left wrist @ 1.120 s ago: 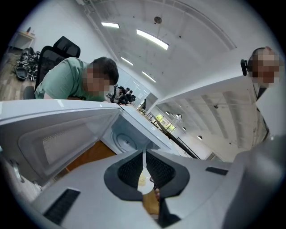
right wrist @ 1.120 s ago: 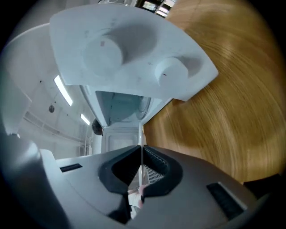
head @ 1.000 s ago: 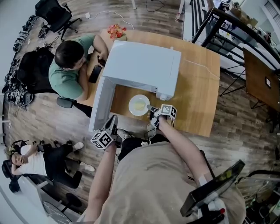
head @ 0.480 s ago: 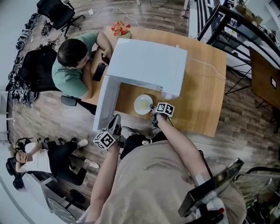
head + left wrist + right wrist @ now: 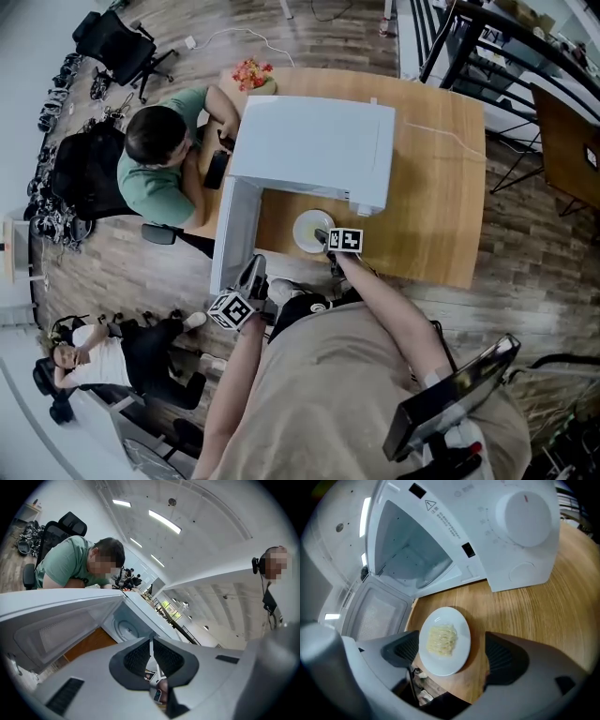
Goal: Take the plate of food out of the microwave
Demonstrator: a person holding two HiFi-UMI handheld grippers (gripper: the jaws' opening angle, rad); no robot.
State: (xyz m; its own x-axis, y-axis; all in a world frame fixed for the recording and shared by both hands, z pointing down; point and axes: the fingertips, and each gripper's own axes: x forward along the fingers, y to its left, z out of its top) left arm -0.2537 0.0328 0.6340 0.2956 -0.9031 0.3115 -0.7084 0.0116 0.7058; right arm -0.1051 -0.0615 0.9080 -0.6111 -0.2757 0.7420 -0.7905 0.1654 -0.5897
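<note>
The right gripper (image 5: 452,651) has its fingers (image 5: 502,654) spread wide, having just been opening. They straddle the white plate (image 5: 445,668) without pressing on it. The plate, carrying what looks like pale noodles (image 5: 441,639), rests on the wooden tabletop (image 5: 543,606) just in front of the microwave (image 5: 501,531), whose door (image 5: 375,616) stands open. The left gripper (image 5: 151,651) has its fingers (image 5: 136,660) closed together on nothing, near the microwave's door.
</note>
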